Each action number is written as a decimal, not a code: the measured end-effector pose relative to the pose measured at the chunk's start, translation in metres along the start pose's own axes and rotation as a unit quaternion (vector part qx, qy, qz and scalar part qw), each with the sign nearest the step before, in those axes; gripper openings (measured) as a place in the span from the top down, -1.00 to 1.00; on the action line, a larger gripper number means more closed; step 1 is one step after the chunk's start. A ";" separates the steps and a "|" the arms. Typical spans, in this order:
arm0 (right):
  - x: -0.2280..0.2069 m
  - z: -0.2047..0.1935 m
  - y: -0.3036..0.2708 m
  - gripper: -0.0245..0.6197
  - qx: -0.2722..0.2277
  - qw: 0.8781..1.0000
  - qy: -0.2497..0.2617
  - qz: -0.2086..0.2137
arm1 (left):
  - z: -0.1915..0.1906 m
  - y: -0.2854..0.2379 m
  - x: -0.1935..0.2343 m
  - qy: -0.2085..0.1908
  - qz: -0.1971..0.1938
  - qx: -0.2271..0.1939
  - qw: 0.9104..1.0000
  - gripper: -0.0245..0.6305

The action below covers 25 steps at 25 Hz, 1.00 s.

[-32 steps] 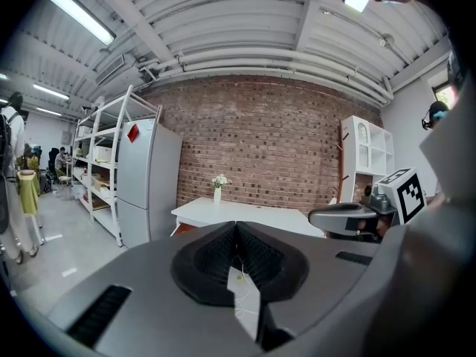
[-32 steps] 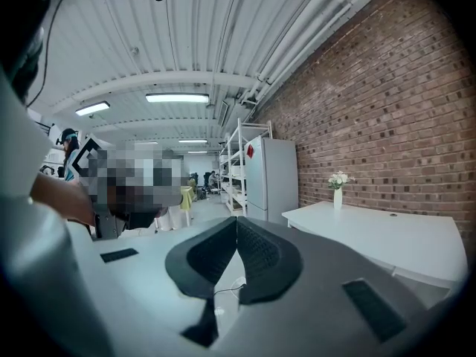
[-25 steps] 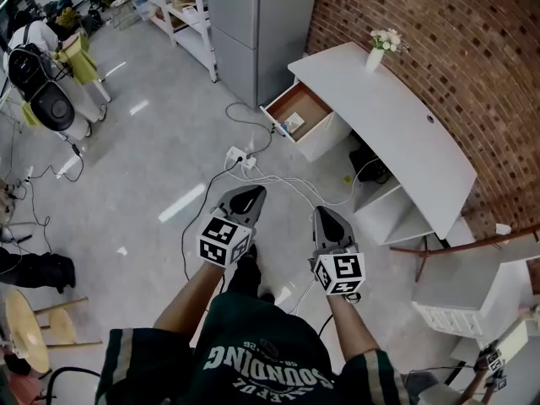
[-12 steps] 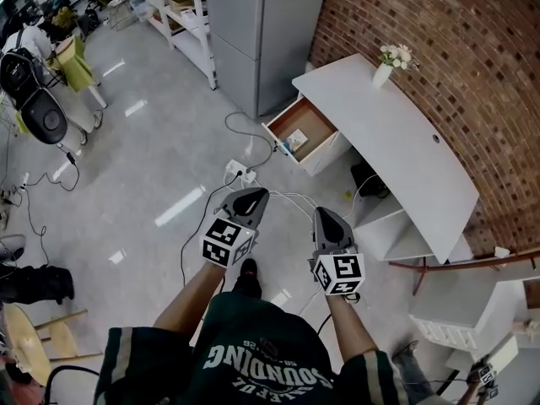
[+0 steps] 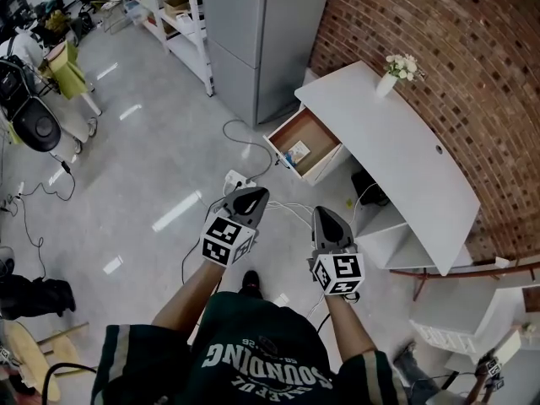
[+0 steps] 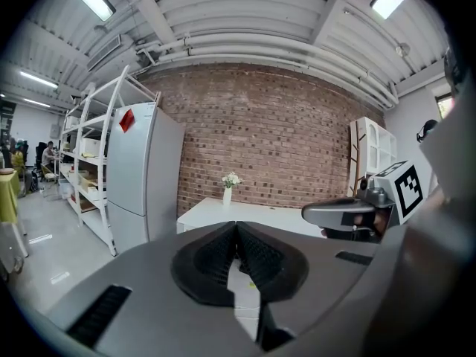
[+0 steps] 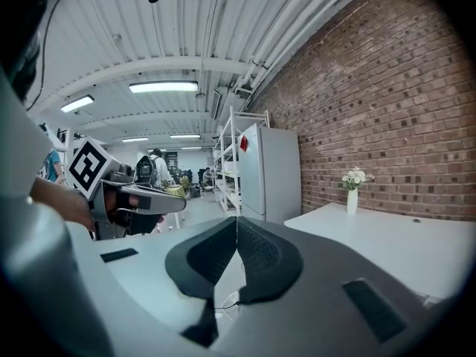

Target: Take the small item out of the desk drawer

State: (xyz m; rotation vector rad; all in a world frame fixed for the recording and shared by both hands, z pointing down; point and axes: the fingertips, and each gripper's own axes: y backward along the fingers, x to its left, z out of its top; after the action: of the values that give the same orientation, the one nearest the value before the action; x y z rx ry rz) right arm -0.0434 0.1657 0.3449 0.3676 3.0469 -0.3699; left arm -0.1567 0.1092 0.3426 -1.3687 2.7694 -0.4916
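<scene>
A white desk point(image 5: 396, 150) stands along the brick wall, and its wooden-bottomed drawer point(image 5: 316, 135) is pulled out at the left end. A small item point(image 5: 295, 152) lies at the drawer's front corner. My left gripper point(image 5: 253, 194) and right gripper point(image 5: 323, 215) hang side by side over the floor, well short of the drawer. Both are shut with nothing between the jaws. In the left gripper view the desk point(image 6: 260, 214) shows beyond the shut jaws, with the right gripper point(image 6: 349, 214) to the side.
A white vase of flowers point(image 5: 390, 78) stands on the desk's far end. A power strip point(image 5: 236, 178) and cables lie on the floor between me and the drawer. A grey cabinet point(image 5: 261, 32) stands left of the desk. Shelving point(image 5: 169, 7) is further left.
The view has advanced toward the desk; drawer and desk sit lower and closer in the head view. Both grippers keep their place in front of me, still shut.
</scene>
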 end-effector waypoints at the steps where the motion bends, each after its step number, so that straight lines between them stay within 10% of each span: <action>1: 0.000 0.001 -0.004 0.85 0.000 1.000 0.000 -0.001 | 0.001 -0.001 0.004 -0.001 -0.001 -0.001 1.000 0.88; 25: -0.037 -0.004 -0.036 0.85 -0.006 0.999 -0.026 -0.036 | 0.005 -0.054 0.028 -0.007 -0.028 0.006 1.000 0.88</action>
State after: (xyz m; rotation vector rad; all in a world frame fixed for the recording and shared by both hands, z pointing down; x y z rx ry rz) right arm -0.0167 0.1239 0.3597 0.2444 3.0156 -0.3578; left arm -0.1318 0.0555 0.3566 -1.4437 2.7204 -0.4981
